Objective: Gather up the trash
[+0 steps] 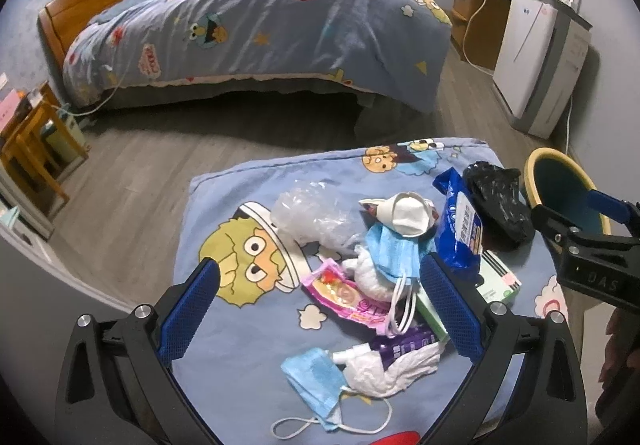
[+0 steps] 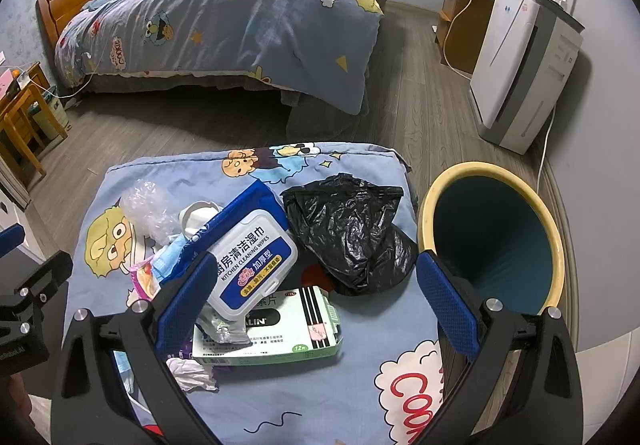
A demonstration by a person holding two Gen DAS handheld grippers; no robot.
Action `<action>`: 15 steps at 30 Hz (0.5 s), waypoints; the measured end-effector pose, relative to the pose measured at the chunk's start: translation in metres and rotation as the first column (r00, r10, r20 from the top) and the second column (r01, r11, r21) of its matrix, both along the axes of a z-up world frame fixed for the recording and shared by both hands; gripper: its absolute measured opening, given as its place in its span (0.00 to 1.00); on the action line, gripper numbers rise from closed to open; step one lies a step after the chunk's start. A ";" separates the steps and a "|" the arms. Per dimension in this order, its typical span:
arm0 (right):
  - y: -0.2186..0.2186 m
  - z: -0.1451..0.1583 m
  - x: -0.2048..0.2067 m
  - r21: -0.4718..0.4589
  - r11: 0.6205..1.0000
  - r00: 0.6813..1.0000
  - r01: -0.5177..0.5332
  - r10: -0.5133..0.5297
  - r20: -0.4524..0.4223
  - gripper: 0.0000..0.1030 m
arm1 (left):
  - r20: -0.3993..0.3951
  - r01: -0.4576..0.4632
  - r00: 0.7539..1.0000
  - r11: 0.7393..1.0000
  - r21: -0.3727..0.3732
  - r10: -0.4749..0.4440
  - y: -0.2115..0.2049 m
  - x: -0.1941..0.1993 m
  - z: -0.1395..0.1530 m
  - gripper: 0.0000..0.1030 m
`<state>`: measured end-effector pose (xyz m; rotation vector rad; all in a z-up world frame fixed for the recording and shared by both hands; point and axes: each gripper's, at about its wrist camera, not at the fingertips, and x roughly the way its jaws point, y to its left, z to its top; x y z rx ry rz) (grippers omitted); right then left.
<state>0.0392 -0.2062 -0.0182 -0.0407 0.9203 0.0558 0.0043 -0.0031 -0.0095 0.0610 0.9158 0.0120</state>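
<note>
The trash lies on a blue cartoon-print cushion (image 1: 248, 197), heaped toward its right edge. Counted: two blue masks, one (image 1: 390, 251) in the heap and one (image 1: 314, 379) alone near the near edge; one white cup mask (image 1: 408, 215); one clear bag (image 1: 310, 215) left of the heap; one pink wrapper (image 1: 344, 297); one wipes pack (image 2: 250, 245); one green box (image 2: 276, 329) partly under the pack; one black bag (image 2: 352, 233) near the far right corner; two crumpled tissues (image 1: 394, 367); one purple packet (image 1: 404, 341). One bin (image 2: 492, 237) stands on the floor just beside the cushion's right edge.

The left gripper (image 1: 320, 309) hangs above the heap, jaws spread wide, holding nothing. The right gripper (image 2: 316, 305) hangs above the box and black bag, jaws equally wide and empty.
</note>
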 end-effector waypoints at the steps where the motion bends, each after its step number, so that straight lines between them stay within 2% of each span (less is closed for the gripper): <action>1: 0.000 0.000 0.000 0.000 1.000 1.000 -0.001 0.001 0.000 0.95 | 0.002 -0.003 1.000 1.000 -0.001 0.003 0.000 0.000 0.001 0.96; 15: -0.003 0.000 0.001 0.001 1.000 1.000 0.000 0.000 -0.006 0.95 | 0.000 -0.025 1.000 1.000 -0.007 0.025 0.004 0.001 0.001 0.96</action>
